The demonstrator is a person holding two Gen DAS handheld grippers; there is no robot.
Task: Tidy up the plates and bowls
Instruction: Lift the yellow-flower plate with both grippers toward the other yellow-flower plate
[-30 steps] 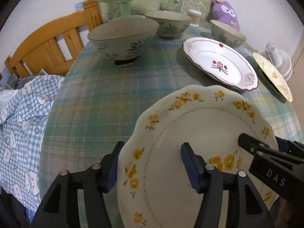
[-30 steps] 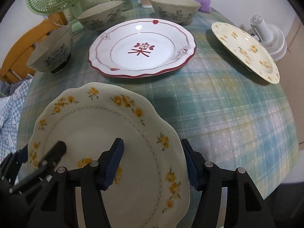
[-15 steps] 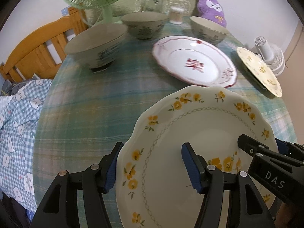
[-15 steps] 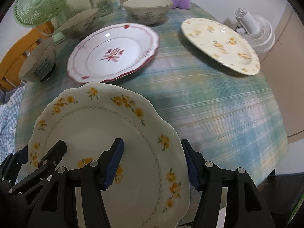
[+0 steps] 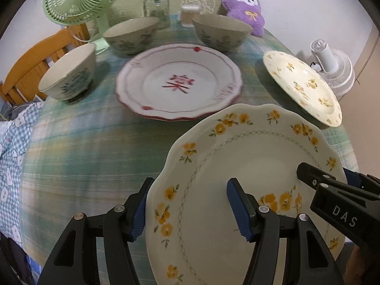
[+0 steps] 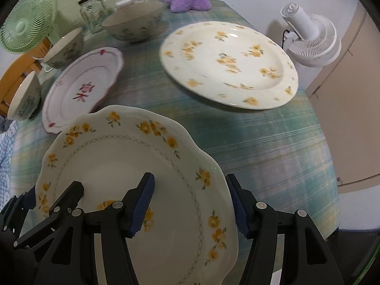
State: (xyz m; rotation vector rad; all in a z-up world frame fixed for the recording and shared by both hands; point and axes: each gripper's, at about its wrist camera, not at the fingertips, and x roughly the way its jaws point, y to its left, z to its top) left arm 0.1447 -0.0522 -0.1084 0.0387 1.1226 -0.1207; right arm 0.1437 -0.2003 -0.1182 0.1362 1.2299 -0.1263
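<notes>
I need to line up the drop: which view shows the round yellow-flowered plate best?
The right wrist view: the round plate lies whole and large, tilted, beside the white fan. The left wrist view shows that plate small and foreshortened at the table's right edge.

Both wrist cams look steeply down past own tongs, close over shared scalloped plate (image 5: pixel 249 166) (image 6: pixel 123 166); table beyond.
</notes>
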